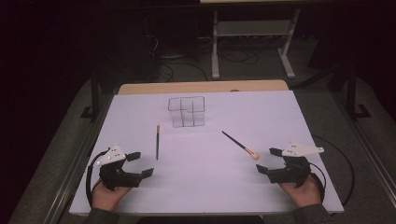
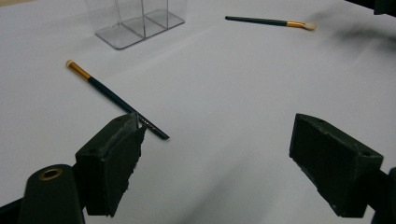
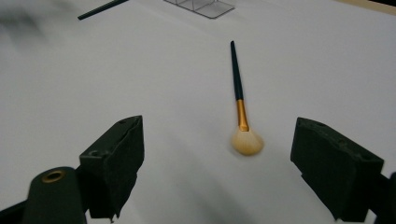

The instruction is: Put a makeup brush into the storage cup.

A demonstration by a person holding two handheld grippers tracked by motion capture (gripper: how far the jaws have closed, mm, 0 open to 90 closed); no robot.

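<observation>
Right gripper [image 3: 217, 163]: jaws spread, empty, low over the table [image 1: 280, 112], aimed at the fluffy brush [image 3: 240, 107] just ahead. Left gripper [image 2: 215, 158]: likewise spread, slim brush [image 2: 114, 99] by one jaw. Brushes judged light, stiff-handled, soft-tipped; grip mid-handle. Clear organiser [image 1: 187, 111] stands beyond.

Two dark-handled, gold-ferruled brushes flat on the white table: thin brush [image 1: 158, 141] left, fluffy-headed brush [image 1: 240, 146] right.
</observation>
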